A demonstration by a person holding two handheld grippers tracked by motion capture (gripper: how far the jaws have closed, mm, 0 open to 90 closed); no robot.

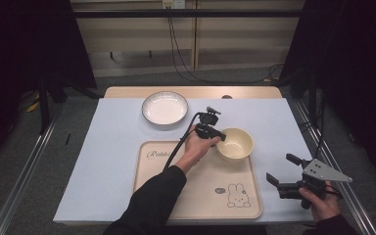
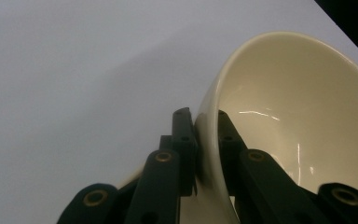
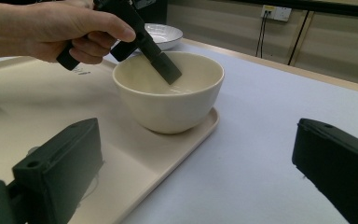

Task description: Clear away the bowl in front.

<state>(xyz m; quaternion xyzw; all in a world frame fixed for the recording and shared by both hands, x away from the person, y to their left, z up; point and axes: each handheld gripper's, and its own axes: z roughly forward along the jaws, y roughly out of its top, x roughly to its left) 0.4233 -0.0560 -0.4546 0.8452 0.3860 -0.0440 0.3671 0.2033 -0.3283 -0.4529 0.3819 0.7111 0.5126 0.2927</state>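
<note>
Two claws are being held over the surface (image 1: 103, 147): the left claw (image 1: 219, 138) is being pinched onto the near-left rim of the cream bowl (image 1: 235, 144), with one jaw inside the wall and one outside it, as is being shown in the left gripper view (image 2: 205, 154). That bowl is being carried at the far right corner of the beige tray (image 1: 176, 196), close to the white plate (image 1: 165, 108) beyond it. Off to the right, the right claw (image 1: 284, 174) is being held with its jaws spread wide and nothing between them.
</note>
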